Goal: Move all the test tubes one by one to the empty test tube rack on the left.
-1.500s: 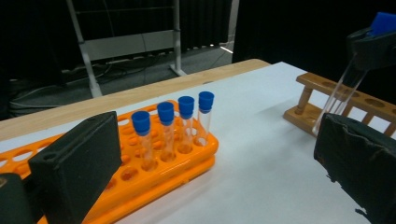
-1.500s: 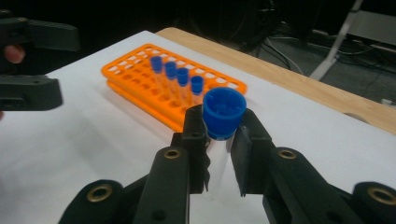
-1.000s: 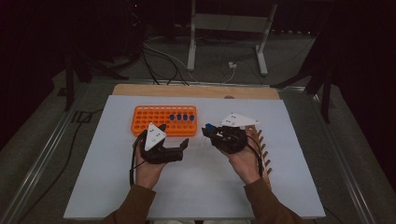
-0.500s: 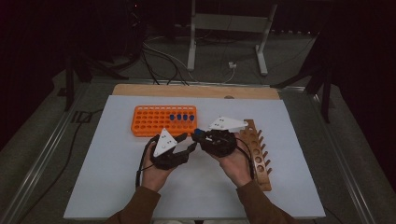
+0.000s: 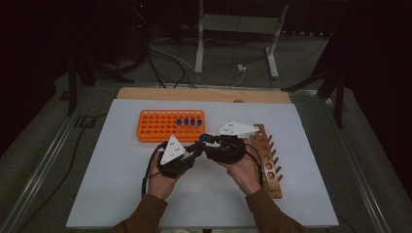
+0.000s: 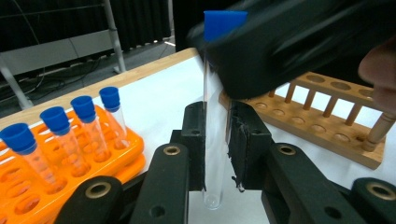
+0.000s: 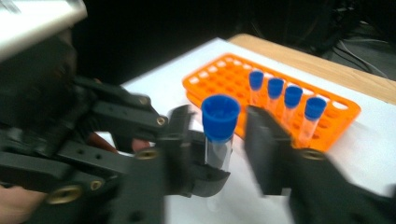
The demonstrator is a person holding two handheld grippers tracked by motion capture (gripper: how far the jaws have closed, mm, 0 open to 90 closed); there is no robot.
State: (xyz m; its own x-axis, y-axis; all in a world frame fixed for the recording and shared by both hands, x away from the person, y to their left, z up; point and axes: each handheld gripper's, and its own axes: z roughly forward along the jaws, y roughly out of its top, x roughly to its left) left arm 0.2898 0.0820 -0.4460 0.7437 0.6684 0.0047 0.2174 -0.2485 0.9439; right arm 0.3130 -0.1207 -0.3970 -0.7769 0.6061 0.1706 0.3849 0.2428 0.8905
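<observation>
Blue-capped tube (image 6: 215, 126) now clenched in my left claw (image 6: 216, 140), mid-surface; my right claw (image 7: 224, 154) has just been opening, jaws clear of it. Handover done; wooden rack (image 5: 268, 160) next.

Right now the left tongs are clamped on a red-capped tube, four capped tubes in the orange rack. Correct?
Not quite: the cap is blue, not red. The left gripper view shows the left tongs clamped on the blue-capped tube, with four capped tubes in the orange rack.
</observation>
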